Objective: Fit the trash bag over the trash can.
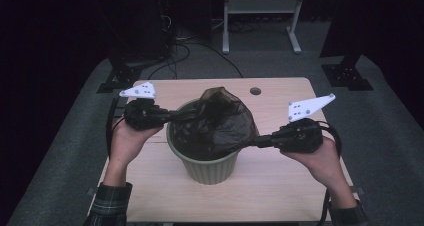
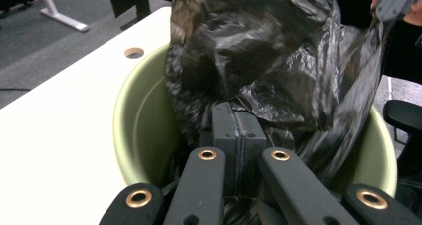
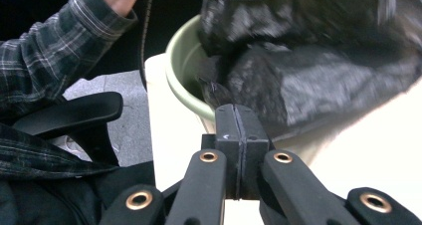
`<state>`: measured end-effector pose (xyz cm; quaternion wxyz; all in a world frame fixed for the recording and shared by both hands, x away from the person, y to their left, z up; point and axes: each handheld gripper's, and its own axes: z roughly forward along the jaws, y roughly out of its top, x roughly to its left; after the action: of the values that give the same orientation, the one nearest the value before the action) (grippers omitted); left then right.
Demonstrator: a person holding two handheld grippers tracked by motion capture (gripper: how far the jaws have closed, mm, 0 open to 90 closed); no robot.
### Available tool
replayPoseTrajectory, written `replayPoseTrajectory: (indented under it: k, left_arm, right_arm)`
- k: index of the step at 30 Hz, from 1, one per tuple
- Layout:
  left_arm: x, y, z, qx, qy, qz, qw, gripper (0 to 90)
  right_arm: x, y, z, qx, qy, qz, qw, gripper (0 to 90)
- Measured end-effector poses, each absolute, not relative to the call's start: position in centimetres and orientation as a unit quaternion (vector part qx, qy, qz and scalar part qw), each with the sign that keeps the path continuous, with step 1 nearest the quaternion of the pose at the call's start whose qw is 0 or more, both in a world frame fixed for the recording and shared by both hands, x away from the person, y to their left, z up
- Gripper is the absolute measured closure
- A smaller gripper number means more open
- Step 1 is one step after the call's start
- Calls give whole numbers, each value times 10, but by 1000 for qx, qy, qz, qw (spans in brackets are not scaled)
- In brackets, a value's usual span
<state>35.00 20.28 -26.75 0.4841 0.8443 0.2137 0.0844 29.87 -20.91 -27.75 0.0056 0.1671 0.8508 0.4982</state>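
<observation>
1. Black plastic bag [image 1: 220,123] sits in the green ribbed bin [image 1: 207,167], bunched up and rising well above the rim, near the middle of the pale wooden bench [image 1: 280,186].
2. Left claw [image 1: 176,116] reaches in from the left over the bin's rim; in the left gripper view its jaws stand pressed together, with the bag's film [image 2: 259,70] crumpled right at and around the pads, so it has hold of the bag's edge on that side.
3. Right claw [image 1: 256,142] comes in from the right at the bin's rim; its jaws are also fully closed, pinching a stretched fold of the bag [image 3: 308,80] that runs from the bin out to the tips.
4. Between the two claws the bag is drawn out sideways, its top peaked above the bin [image 2: 134,130].
5. A small round hole [image 1: 255,91] lies in the bench behind the bin, well apart from it.
6. Plaid sleeves [image 1: 111,202] show at both wrists.
</observation>
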Motion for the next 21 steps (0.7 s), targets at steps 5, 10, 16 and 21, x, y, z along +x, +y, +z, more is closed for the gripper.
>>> replayPoseTrajectory:
  k: [5,10,16,21]
  left_arm:
    - [344,231,-273,836,237,88,487,899]
    - [338,254,-279,828,255,90,492,899]
    - [338,272,-292,822,278,88,490,899]
    - [338,281,-305,822,296,88,478,900]
  right_arm:
    - [302,-233,-279,194,848,493,25,895]
    - [311,-258,-281,227,841,489,44,895]
    - [323,-276,-294,262,837,477,49,895]
    - [331,-281,-310,283,839,462,50,897]
